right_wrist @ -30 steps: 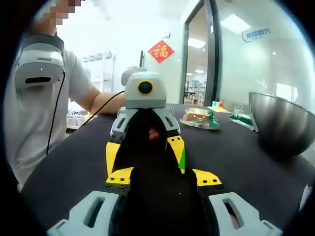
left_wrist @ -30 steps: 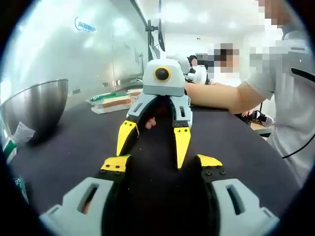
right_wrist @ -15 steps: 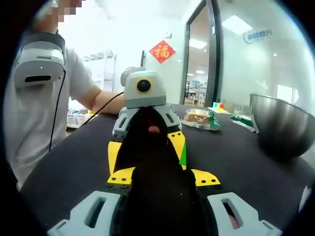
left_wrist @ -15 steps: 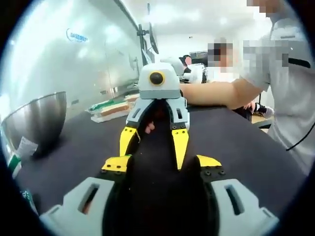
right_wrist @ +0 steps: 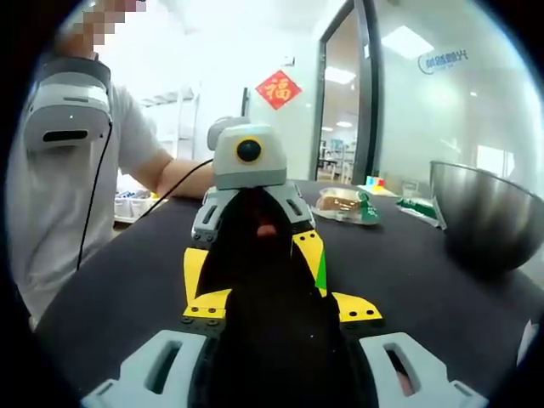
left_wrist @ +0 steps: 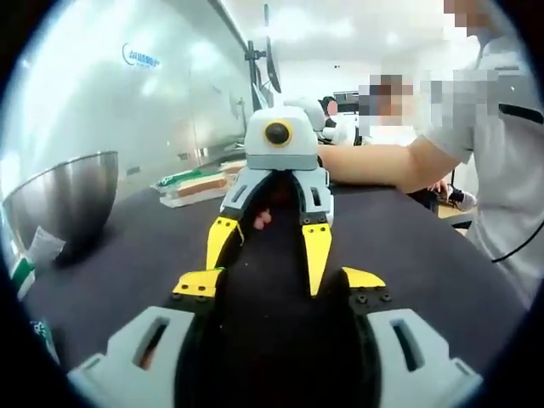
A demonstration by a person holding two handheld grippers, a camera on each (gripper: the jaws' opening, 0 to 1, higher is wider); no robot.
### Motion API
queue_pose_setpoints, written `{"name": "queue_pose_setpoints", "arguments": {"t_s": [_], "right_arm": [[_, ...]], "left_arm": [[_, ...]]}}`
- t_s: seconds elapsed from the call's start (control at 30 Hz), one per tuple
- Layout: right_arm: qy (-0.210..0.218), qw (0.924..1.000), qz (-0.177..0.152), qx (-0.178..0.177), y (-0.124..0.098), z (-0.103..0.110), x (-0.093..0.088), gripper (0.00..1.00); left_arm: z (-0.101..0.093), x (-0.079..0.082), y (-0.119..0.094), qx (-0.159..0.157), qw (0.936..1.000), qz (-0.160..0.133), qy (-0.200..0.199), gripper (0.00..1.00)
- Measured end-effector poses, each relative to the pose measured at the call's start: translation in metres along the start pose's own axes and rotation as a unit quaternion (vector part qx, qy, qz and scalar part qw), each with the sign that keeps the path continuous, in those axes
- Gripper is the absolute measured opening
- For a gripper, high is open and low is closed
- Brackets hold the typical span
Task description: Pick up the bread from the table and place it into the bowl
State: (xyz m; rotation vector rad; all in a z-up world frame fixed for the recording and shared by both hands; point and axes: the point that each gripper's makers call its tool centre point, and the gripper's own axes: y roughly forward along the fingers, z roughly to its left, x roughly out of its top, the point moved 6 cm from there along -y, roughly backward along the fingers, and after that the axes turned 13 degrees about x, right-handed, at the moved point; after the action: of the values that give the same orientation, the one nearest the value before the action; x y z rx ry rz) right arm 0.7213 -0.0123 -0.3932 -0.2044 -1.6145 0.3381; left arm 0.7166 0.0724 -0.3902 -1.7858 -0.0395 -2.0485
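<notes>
The packaged bread (left_wrist: 197,180) (right_wrist: 344,202) lies flat on the black table, far behind the grippers and untouched. A steel bowl (left_wrist: 64,200) (right_wrist: 484,212) stands at the table's edge, a short way from the bread. My left gripper (left_wrist: 280,285) and right gripper (right_wrist: 282,306) point at each other just above the table, tips nearly meeting. Both are open with nothing between the yellow-tipped jaws. The right gripper (left_wrist: 260,272) faces the left gripper view. In the right gripper view the left gripper (right_wrist: 253,289) faces me the same way.
A person in a white shirt stands at the table's side, forearm (left_wrist: 382,163) stretched over it. A green packet (right_wrist: 416,206) lies between bread and bowl. Another white and green packet (left_wrist: 25,263) lies beside the bowl. Glass walls rise behind the table.
Both views wobbled slightly with the hands. The grippers stay open and facing each other, and the bread and bowl have not moved.
</notes>
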Motion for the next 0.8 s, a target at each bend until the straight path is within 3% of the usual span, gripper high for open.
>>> {"name": "queue_pose_setpoints", "arguments": {"t_s": [0.13, 0.2, 0.27, 0.43, 0.47, 0.57, 0.6, 0.67, 0.8], "right_arm": [[0.002, 1.0000, -0.001, -0.001, 0.000, -0.001, 0.000, 0.41], [0.001, 1.0000, -0.001, -0.001, 0.000, 0.000, 0.000, 0.41], [0.001, 1.0000, 0.000, -0.001, 0.000, -0.001, 0.000, 0.41], [0.000, 1.0000, 0.000, -0.001, 0.000, -0.001, 0.000, 0.41], [0.001, 1.0000, 0.000, -0.001, 0.000, -0.001, 0.000, 0.41], [0.001, 1.0000, 0.001, -0.002, 0.000, -0.001, 0.000, 0.41], [0.001, 1.0000, 0.000, -0.002, 0.000, -0.001, 0.000, 0.41], [0.001, 1.0000, 0.000, -0.002, 0.000, -0.001, 0.000, 0.41], [-0.001, 1.0000, -0.001, -0.001, 0.000, -0.002, -0.001, 0.41]], "left_arm": [[-0.001, 0.001, -0.001, 0.008, 0.9999, 0.007, 0.008, 0.45], [-0.006, 0.005, -0.002, -0.002, 0.9987, -0.016, 0.048, 0.40], [-0.011, 0.005, -0.003, -0.007, 0.9979, -0.020, 0.061, 0.33], [-0.005, 0.008, -0.006, 0.004, 0.9951, -0.035, 0.092, 0.35], [0.004, 0.007, -0.009, 0.025, 0.9932, -0.029, 0.109, 0.34], [0.017, 0.010, -0.019, 0.034, 0.9935, -0.033, 0.103, 0.44], [0.024, 0.013, -0.025, 0.037, 0.9940, -0.033, 0.097, 0.46], [0.036, 0.025, -0.039, 0.044, 0.9956, -0.062, 0.055, 0.46], [0.078, 0.041, -0.071, 0.128, 0.9852, -0.085, 0.075, 0.47]]}}
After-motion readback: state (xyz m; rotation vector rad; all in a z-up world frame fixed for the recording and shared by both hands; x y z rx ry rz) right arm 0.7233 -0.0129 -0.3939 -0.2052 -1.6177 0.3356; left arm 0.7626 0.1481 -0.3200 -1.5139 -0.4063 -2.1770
